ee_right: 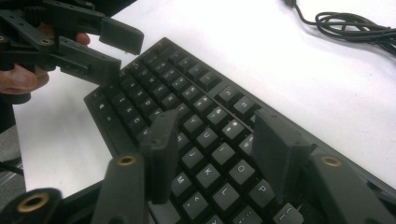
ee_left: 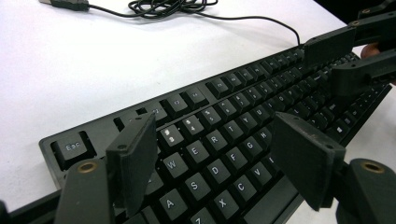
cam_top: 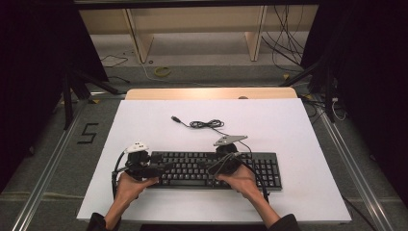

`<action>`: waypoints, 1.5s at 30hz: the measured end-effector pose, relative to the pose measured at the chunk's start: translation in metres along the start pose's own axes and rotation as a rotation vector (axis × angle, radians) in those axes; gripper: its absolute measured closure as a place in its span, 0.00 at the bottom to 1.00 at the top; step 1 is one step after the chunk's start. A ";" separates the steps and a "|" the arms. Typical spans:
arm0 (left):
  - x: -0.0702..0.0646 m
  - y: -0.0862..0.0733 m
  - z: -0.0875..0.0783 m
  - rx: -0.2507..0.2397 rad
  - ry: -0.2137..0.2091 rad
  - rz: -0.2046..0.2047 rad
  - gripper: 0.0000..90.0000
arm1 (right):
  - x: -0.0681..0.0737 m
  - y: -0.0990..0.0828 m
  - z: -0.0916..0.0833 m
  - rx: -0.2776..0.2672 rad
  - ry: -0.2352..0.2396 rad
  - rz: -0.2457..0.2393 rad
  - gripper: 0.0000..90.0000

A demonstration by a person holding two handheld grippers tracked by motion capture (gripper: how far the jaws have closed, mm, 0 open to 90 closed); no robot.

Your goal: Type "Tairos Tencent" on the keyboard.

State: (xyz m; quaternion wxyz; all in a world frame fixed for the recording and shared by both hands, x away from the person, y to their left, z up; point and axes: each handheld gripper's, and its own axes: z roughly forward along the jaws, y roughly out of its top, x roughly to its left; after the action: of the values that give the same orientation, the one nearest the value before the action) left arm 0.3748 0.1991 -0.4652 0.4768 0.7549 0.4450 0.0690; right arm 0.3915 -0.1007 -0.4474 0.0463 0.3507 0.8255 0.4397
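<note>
1. While I hover both tools low, the flat black plastic keyboard (cam_top: 216,168) lies on the white table (cam_top: 298,125), under my jaws.
2. My left gripper (ee_left: 215,158) gapes wide over the W-to-C keys, holding nothing.
3. My right gripper (ee_right: 217,149) spreads equally wide above J, K, O, also empty.
4. Its coiled black cable (cam_top: 204,124) rests beyond.

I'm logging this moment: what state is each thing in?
Keyboard: flat on the table, unplugged.
Cable: partly coiled behind the keyboard, plug lying loose.
Left hand-held gripper: open, jaws over the keyboard's left keys.
Right hand-held gripper: open, jaws over keys farther right.
</note>
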 end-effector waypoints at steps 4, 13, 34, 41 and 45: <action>0.000 0.001 0.001 -0.004 0.001 -0.001 0.35 | -0.001 -0.001 -0.004 -0.015 0.001 0.008 0.55; -0.001 0.005 0.005 0.017 -0.002 0.004 0.38 | -0.004 -0.006 -0.011 -0.028 -0.002 0.017 0.51; -0.008 0.013 0.022 0.146 -0.005 0.065 0.73 | -0.005 -0.018 -0.026 -0.037 -0.002 0.017 0.49; -0.013 0.015 0.033 0.198 0.003 0.110 0.90 | -0.003 -0.020 -0.028 -0.038 0.001 0.012 0.49; -0.012 0.016 0.036 0.200 0.005 0.119 0.94 | -0.003 -0.021 -0.029 -0.043 0.001 0.010 0.49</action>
State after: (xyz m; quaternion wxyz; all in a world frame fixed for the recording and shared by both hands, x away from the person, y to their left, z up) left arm 0.3961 0.1639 -0.4676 0.3932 0.8236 0.4050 0.0543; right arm 0.3708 -0.1302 -0.4465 0.0512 0.3536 0.8143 0.4575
